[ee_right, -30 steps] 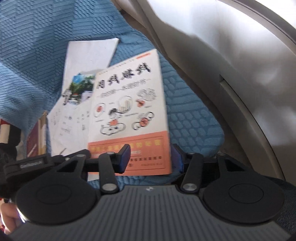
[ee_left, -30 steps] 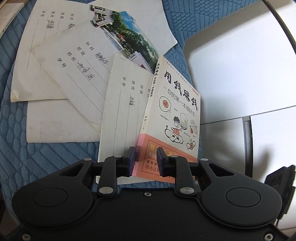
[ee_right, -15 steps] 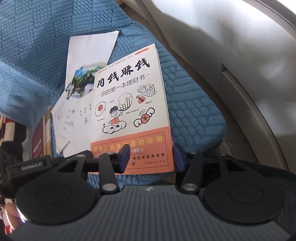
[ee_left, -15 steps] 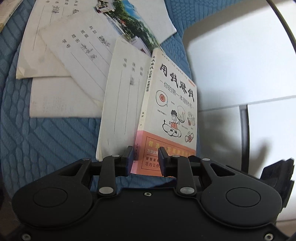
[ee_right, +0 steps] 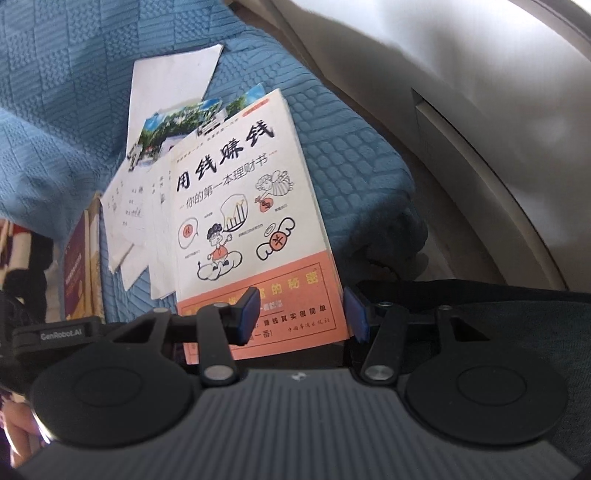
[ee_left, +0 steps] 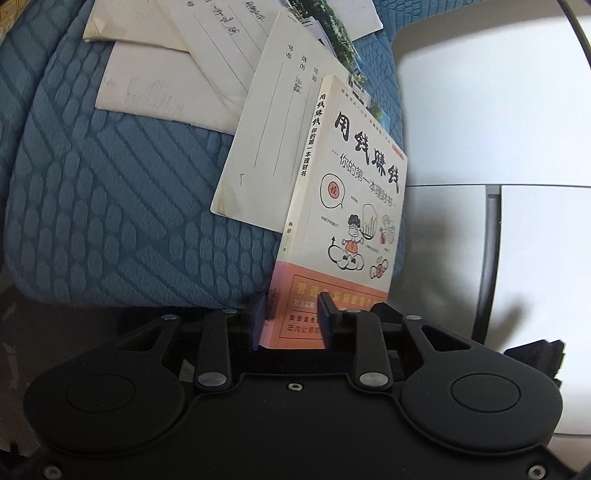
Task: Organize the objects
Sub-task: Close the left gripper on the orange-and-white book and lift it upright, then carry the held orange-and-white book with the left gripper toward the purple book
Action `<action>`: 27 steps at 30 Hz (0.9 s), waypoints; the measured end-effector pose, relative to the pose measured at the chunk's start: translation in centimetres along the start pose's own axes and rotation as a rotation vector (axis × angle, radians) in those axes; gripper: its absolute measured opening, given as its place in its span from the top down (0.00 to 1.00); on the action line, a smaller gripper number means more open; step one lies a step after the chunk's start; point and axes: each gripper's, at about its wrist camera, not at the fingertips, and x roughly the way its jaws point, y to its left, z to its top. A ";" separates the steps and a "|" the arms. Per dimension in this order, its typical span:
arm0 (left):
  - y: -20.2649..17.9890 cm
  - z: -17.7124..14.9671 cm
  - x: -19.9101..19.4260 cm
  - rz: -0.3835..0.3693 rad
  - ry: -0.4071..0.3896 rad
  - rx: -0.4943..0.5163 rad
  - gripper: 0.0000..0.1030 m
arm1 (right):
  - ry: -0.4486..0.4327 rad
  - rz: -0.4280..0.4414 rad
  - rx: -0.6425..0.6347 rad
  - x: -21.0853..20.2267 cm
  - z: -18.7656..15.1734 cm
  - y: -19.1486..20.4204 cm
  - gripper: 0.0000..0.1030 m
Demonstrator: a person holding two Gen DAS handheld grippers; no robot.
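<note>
A white paperback book [ee_left: 351, 206] with an orange band and cartoon cover lies tilted, spine up, at the right end of a blue quilted cushion [ee_left: 110, 184]. Its near spine corner fills the gap of my left gripper [ee_left: 291, 317], one finger on the cover and one at the spine; the jaws are opening. In the right wrist view the same book [ee_right: 240, 206] shows face-on. My right gripper [ee_right: 301, 314] hovers open over its near right corner, one finger above the cover and one just past the edge. The left gripper's body [ee_right: 55, 334] shows at the left.
Lined paper booklets [ee_left: 273, 140] and printed photos [ee_left: 332, 33] overlap on the cushion behind the book. A purple book [ee_right: 77, 266] lies at the cushion's left side. White panels [ee_left: 498, 92] border the cushion on the right. The right gripper's body [ee_left: 535, 356] shows at the right edge.
The book has come toward the cushion's near edge with my left gripper, away from the papers. The left jaws stand a little wider. The right gripper has closed in on the book's near corner.
</note>
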 end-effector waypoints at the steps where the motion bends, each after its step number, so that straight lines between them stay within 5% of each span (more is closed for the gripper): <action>1: 0.2 0.0 0.2 -0.015 0.002 -0.012 0.66 | -0.001 0.009 0.012 0.1 0.0 -0.2 0.48; 4: 0.8 0.1 0.6 -0.033 0.020 -0.035 0.55 | 0.001 0.021 0.054 0.5 0.1 -1.0 0.44; 27: 2.1 -0.5 3.3 -0.121 0.094 -0.090 0.55 | 0.069 0.316 0.365 4.7 -0.3 -5.9 0.38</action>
